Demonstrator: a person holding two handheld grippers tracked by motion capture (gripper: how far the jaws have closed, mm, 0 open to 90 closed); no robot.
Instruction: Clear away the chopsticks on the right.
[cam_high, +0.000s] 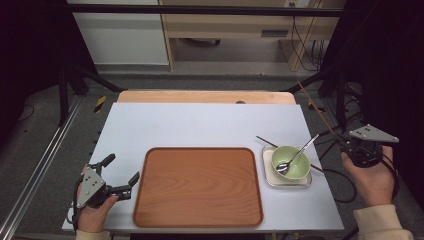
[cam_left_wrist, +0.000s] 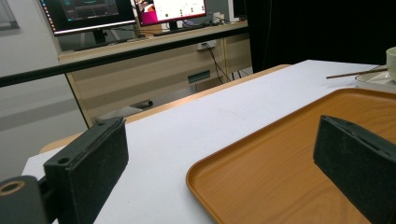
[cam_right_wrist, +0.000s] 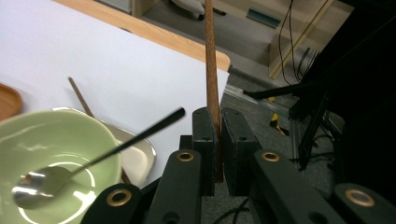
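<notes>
My right gripper (cam_right_wrist: 218, 116) is shut on a brown wooden chopstick (cam_right_wrist: 209, 65) that stands up between its jaws. In the high view that gripper (cam_high: 345, 142) hovers off the table's right edge, and the chopstick (cam_high: 317, 108) slants up and to the left. A pale green bowl (cam_high: 291, 161) with a metal spoon (cam_high: 296, 156) in it sits on a small metal plate (cam_high: 270, 177). A second chopstick (cam_high: 265, 141) lies on the table and runs under the plate. My left gripper (cam_high: 122, 168) is open at the front left, beside the brown tray (cam_high: 197, 186), with nothing between its jaws.
The white tabletop (cam_high: 200, 125) has bare room behind the tray. A wooden strip (cam_high: 205, 96) borders its far edge. Black frame posts (cam_high: 62, 90) stand at both sides, and cables (cam_high: 345, 190) hang off the right edge. Desks with monitors (cam_left_wrist: 88, 11) stand beyond.
</notes>
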